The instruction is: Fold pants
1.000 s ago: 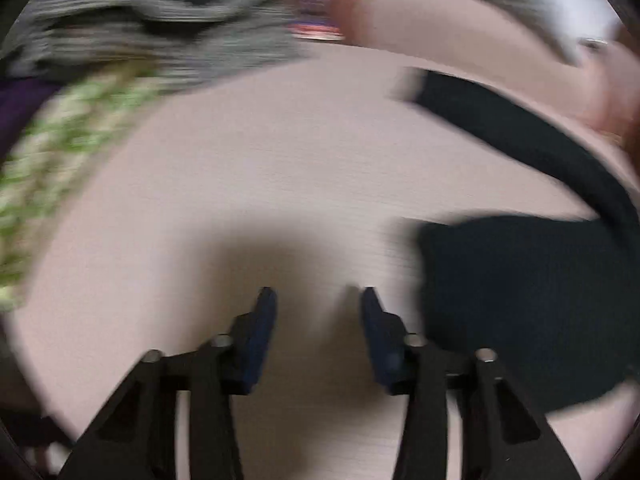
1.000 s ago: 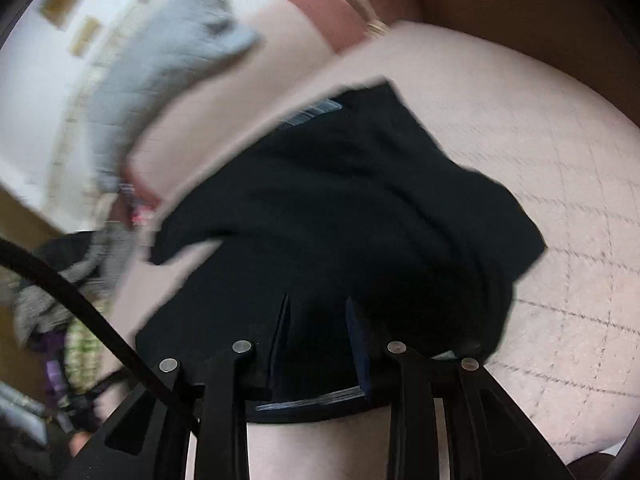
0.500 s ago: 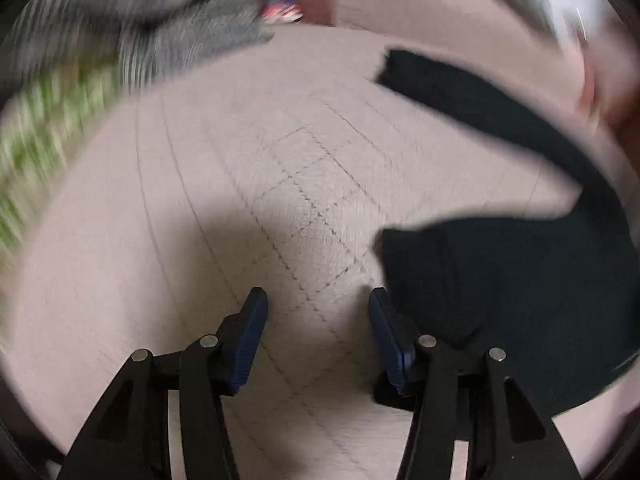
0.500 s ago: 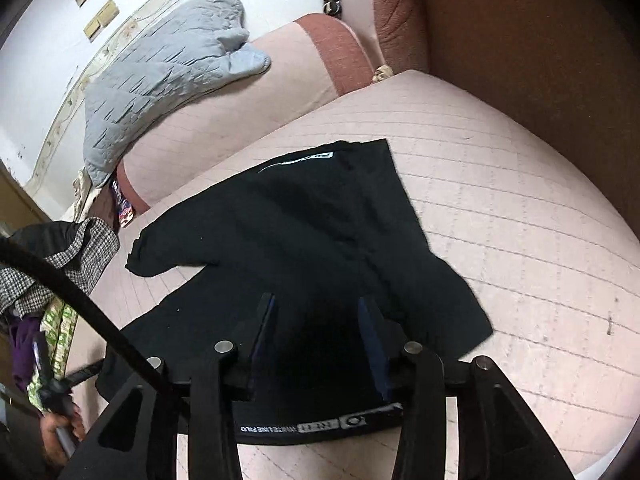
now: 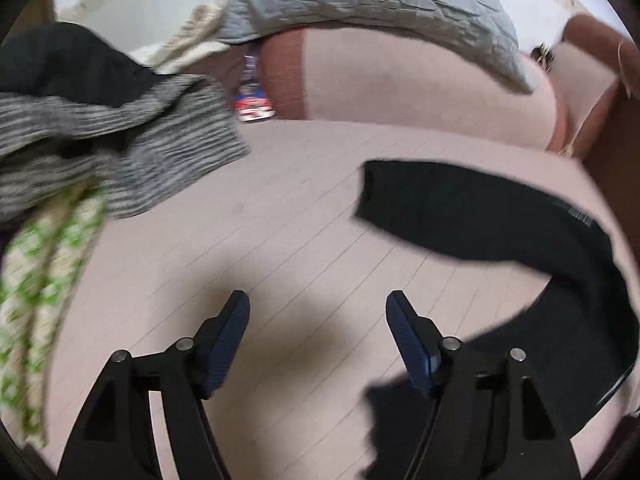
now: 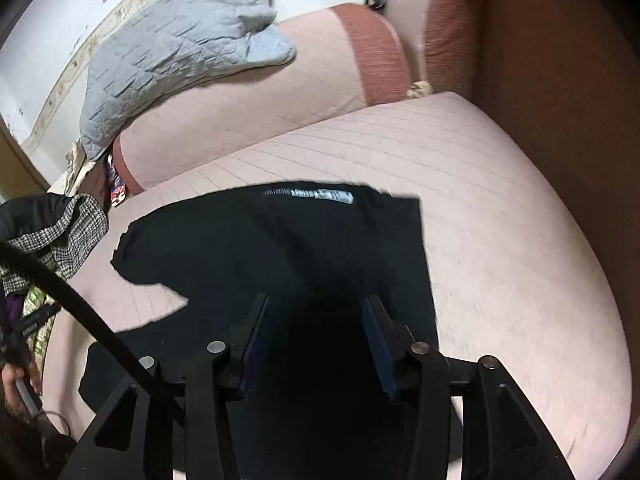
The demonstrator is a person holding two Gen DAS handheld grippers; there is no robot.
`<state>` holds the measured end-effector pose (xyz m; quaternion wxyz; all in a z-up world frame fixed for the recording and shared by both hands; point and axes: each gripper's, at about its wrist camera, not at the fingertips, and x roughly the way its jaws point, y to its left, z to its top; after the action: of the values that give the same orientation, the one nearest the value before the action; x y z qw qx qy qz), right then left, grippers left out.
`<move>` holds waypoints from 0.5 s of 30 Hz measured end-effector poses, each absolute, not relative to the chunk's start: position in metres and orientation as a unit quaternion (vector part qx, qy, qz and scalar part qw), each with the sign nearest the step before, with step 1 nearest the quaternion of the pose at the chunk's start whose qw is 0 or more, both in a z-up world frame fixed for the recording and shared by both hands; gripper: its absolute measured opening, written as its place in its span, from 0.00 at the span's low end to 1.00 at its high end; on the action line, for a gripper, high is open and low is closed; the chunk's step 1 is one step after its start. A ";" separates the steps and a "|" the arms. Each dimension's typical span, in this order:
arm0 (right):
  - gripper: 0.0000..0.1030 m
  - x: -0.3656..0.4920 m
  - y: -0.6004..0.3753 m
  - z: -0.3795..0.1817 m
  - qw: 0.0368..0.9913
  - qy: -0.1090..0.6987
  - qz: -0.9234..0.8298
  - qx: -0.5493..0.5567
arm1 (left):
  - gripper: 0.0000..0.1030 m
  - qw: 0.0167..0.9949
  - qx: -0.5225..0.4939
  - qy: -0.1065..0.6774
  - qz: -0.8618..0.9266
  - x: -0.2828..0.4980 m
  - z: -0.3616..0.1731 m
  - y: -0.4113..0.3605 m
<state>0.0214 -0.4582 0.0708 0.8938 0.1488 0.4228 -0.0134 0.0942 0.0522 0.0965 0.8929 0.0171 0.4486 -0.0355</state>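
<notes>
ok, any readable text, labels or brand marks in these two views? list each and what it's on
Nothing can be read.
Pale label strip at the waistband of the black pants: printed marks at, too blurred to read.
The same strip in the left wrist view: only a barcode-like smear.
Red, white and blue packet by the sofa cushion: print visible, illegible.
No text on either gripper.

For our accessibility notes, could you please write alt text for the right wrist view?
Black pants lie spread on a pink quilted sofa seat, with the open right gripper hovering over their near end. A grey quilted blanket drapes the backrest, and checked clothing is heaped at the left.
</notes>
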 end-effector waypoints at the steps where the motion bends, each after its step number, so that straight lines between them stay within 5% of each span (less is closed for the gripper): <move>1: 0.52 0.041 -0.459 0.072 0.892 0.430 -0.010 0.137 | 0.68 0.890 0.013 0.454 -0.045 0.111 0.094 0.047; 10: 0.52 0.168 -0.466 0.054 0.879 0.466 0.033 0.097 | 0.68 0.860 -0.079 0.496 -0.095 0.240 0.046 0.016; 15: 0.52 0.215 -0.470 0.030 0.869 0.483 0.057 0.093 | 0.68 0.864 -0.039 0.492 -0.101 0.280 0.021 -0.004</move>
<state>0.2153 -0.4698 0.0297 0.8687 0.0930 0.4833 0.0566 0.2801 -0.0037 0.0213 0.8639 -0.0394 0.4919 -0.1007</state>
